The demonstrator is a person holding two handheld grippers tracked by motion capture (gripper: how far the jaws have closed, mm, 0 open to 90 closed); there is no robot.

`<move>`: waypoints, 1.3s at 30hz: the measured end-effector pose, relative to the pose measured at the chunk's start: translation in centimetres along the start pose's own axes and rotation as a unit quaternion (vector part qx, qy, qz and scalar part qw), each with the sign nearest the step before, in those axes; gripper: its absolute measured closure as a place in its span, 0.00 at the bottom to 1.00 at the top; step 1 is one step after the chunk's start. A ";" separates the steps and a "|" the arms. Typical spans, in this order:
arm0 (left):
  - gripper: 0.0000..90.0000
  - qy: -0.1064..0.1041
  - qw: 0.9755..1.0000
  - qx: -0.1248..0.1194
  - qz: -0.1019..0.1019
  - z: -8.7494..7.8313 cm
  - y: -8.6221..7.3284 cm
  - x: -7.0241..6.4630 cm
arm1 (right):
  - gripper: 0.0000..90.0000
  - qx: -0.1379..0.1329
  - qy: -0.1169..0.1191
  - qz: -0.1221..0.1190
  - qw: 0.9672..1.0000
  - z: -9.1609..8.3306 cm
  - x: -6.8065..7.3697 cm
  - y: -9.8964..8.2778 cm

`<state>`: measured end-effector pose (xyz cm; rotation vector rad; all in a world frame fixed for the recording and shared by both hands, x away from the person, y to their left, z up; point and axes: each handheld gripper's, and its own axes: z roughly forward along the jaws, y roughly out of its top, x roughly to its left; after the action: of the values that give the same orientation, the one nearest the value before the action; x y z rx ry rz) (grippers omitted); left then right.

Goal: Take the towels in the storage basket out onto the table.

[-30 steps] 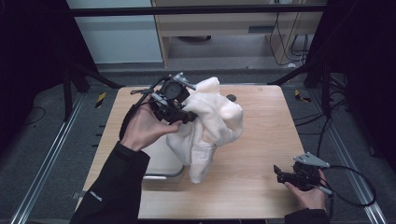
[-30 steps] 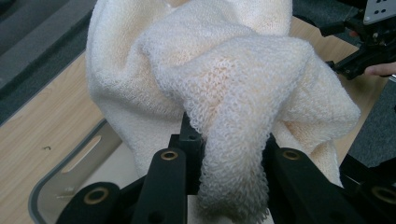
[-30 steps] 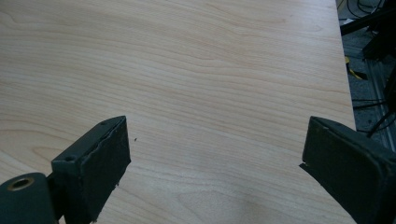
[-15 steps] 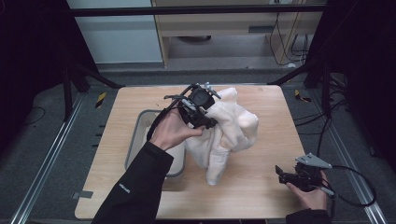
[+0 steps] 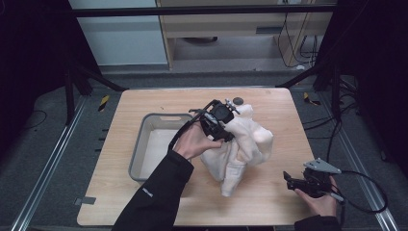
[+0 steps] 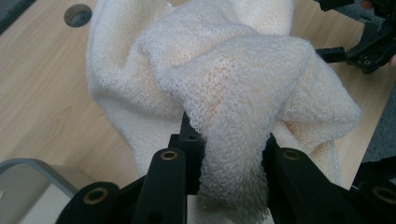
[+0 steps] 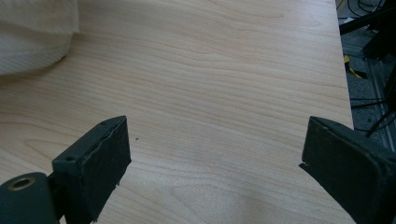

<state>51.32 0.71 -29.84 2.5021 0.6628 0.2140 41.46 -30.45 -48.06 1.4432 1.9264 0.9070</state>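
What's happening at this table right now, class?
A person works with a hand-held gripper in each hand. The left hand-held gripper is clamped on a cream towel, holding it bunched up above the wooden table beside a grey bin; the towel's lower end reaches the tabletop. The right hand-held gripper rests open near the table's right front corner, holding nothing.

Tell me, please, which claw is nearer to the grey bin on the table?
Left. The left claw is shut on the white towel, just right of the grey bin. The right claw hovers open near the table's right front corner, beyond the towel.
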 end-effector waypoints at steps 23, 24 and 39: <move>0.76 -0.011 0.999 0.034 -0.007 6.8 -1.8 -0.5 | 0.09 0.007 0.005 -0.006 1.000 0.2 0.1 -0.1; 0.75 -0.011 0.999 0.035 -0.006 7.0 -1.9 -0.5 | 0.09 0.007 0.005 -0.005 1.000 0.2 0.1 -0.1; 0.45 -0.015 1.000 0.021 -0.004 8.1 -2.7 -1.1 | 0.08 0.005 0.005 -0.006 1.000 0.3 0.1 -0.2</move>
<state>51.53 -1.55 -38.19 2.5375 0.6725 0.1605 41.60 -30.34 -48.39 1.4332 1.9484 0.9013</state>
